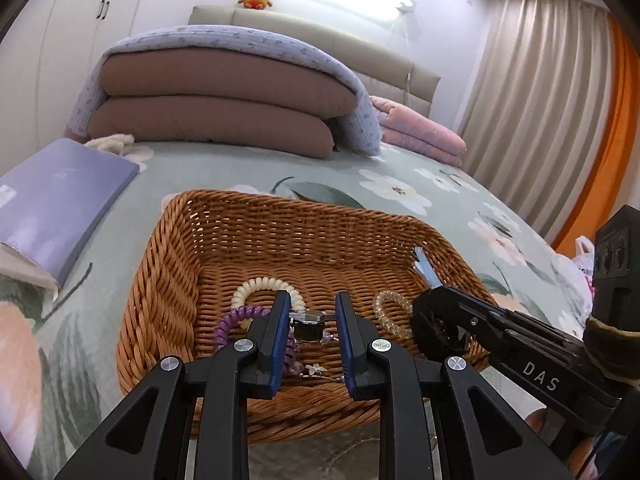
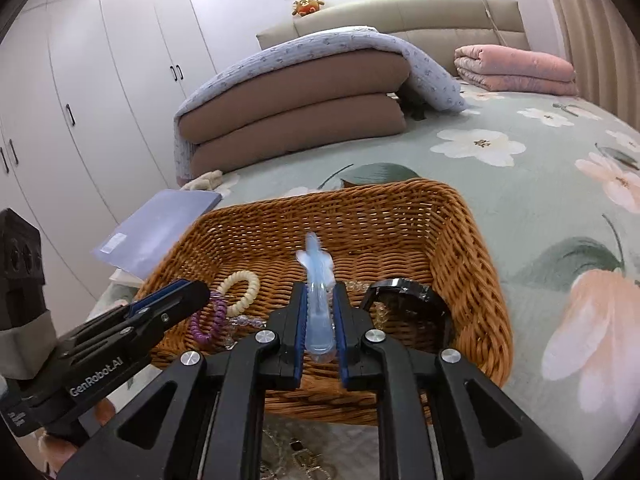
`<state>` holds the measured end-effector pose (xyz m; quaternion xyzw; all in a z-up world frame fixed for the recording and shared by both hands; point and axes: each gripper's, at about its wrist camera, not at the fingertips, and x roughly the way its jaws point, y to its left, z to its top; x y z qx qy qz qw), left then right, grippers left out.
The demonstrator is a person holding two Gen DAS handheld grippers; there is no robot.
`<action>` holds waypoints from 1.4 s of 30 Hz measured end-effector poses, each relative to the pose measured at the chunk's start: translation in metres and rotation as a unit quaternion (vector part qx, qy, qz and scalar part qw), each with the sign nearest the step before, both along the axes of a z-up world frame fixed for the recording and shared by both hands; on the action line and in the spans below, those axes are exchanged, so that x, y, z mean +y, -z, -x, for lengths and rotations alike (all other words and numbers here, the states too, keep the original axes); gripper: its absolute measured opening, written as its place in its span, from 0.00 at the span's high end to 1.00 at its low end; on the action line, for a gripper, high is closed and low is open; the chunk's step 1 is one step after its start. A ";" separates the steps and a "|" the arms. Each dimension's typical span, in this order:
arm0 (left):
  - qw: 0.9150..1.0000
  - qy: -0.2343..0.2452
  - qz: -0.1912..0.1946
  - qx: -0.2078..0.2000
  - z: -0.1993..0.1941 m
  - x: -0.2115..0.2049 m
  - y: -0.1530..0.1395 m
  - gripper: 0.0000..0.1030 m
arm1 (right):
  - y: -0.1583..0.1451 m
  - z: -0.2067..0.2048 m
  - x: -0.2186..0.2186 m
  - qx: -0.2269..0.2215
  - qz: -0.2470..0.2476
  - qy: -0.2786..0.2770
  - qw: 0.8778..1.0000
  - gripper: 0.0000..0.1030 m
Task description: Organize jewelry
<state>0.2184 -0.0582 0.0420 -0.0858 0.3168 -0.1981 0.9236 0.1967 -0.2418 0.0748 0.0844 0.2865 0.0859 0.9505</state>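
**Blue clip poised over basket**

Right gripper (image 2: 320, 312): jaws narrowly parted around a translucent pale-blue plastic hair clip (image 2: 318, 280); whether the pads grip it, cannot tell. It hangs above the woven brown wicker basket (image 2: 472, 264), probably for dropping in. Left gripper (image 1: 312, 320): jaws slightly spread, empty, over a cream spiral hair tie (image 1: 256, 286), purple coil tie (image 1: 236, 318) and black wristwatch (image 2: 404, 292) inside.
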 end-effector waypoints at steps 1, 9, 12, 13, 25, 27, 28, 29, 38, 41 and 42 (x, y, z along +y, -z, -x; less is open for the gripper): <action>1.000 -0.001 0.002 0.001 0.001 0.001 0.000 0.70 | -0.001 0.002 -0.001 -0.003 0.000 0.002 1.000 0.71; 0.999 0.004 0.017 -0.032 0.016 0.007 -0.010 0.51 | -0.007 0.014 0.000 -0.026 0.009 0.006 1.000 0.62; 0.999 0.009 0.013 -0.042 0.021 0.004 -0.014 0.51 | -0.012 0.022 0.001 -0.039 0.008 0.001 0.999 0.62; 0.999 0.011 0.010 -0.047 0.025 0.004 -0.016 0.51 | -0.014 0.026 0.001 -0.043 0.008 -0.001 0.999 0.62; 0.998 0.045 0.044 -0.029 0.095 0.032 -0.026 0.51 | -0.011 0.116 0.019 -0.062 0.083 -0.058 0.993 0.62; 0.998 0.044 0.041 -0.015 0.104 0.037 -0.018 0.51 | 0.001 0.117 0.020 -0.045 0.089 -0.070 0.993 0.62; 0.998 0.042 0.038 -0.009 0.107 0.039 -0.014 0.51 | 0.005 0.116 0.018 -0.038 0.087 -0.071 0.993 0.62; 0.999 0.040 0.034 -0.002 0.110 0.041 -0.008 0.52 | 0.009 0.114 0.018 -0.032 0.089 -0.068 0.993 0.62; 0.996 0.068 0.013 0.061 0.103 0.029 0.033 0.54 | 0.043 0.087 0.015 0.042 0.115 -0.054 0.991 0.62; 0.994 0.079 0.005 0.075 0.101 0.022 0.041 0.60 | 0.050 0.085 0.020 0.054 0.130 -0.059 0.988 0.62; 0.993 0.083 0.003 0.079 0.100 0.021 0.043 0.63 | 0.051 0.085 0.022 0.055 0.137 -0.060 0.987 0.62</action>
